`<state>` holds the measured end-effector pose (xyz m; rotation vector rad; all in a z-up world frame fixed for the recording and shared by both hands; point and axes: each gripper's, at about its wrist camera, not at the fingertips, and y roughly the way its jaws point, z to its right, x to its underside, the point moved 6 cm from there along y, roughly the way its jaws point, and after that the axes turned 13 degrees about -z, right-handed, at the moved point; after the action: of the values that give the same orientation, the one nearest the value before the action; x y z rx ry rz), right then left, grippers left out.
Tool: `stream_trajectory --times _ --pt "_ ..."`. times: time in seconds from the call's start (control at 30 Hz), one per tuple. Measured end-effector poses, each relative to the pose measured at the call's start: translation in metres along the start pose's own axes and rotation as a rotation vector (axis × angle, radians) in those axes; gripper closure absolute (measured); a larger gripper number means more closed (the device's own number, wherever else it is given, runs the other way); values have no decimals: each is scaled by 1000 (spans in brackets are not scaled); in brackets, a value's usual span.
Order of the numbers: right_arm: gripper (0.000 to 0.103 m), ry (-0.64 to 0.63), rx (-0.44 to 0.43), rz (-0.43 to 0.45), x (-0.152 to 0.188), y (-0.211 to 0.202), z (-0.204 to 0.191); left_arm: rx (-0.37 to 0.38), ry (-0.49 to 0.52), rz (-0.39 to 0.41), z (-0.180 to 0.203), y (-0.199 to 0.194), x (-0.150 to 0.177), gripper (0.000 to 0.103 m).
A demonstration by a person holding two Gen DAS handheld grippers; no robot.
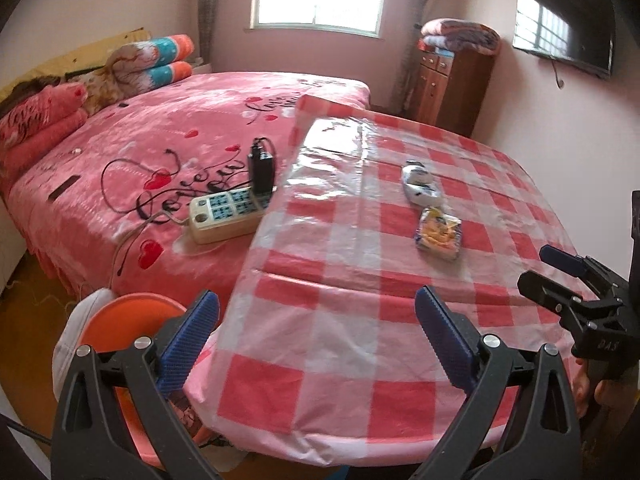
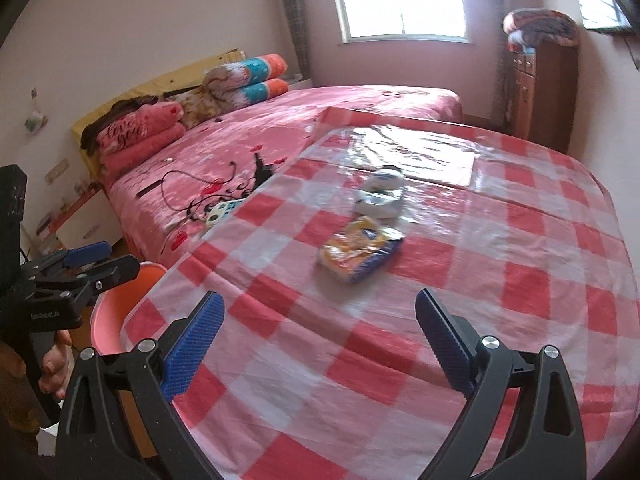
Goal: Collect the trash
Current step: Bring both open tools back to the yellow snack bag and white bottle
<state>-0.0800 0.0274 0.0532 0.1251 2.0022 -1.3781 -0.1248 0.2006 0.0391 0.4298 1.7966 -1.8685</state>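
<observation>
Both grippers, left (image 1: 316, 320) and right (image 2: 318, 320), fingers spread and empty over checked tabletop (image 2: 500, 280); yellow wrapper (image 2: 360, 254) beside white wrapper (image 2: 380, 196), pink bin (image 2: 116, 308) at edge.

Orange bin (image 1: 120, 320) — half hidden behind table edge (image 1: 240, 280) — wrapper print (image 2: 360, 254) blurred.

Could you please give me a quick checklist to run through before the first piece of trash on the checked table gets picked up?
1. Right gripper open, holding nothing: ok.
2. Left gripper open, holding nothing: ok.
3. Yellow wrapper lies alone on the tablecloth, nothing between it and the right gripper: ok.
4. White wrapper behind it, apart from the yellow one: ok.
5. Pink bin beside the table's left edge, open top: ok.
6. Bin already holding trash: cannot tell.
</observation>
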Motion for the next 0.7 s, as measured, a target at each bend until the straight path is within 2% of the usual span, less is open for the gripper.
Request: stream_trajectory --times 0.27,0.43,0.7 --pt "8 76 23 5 9 -6 45 19 61 -27 39 15 -16 4" --pt "8 111 42 -1 11 -4 75 55 85 -55 65 33 -28 4" --pt "8 181 49 -17 -8 -2 124 124 133 -82 105 68 -54 4"
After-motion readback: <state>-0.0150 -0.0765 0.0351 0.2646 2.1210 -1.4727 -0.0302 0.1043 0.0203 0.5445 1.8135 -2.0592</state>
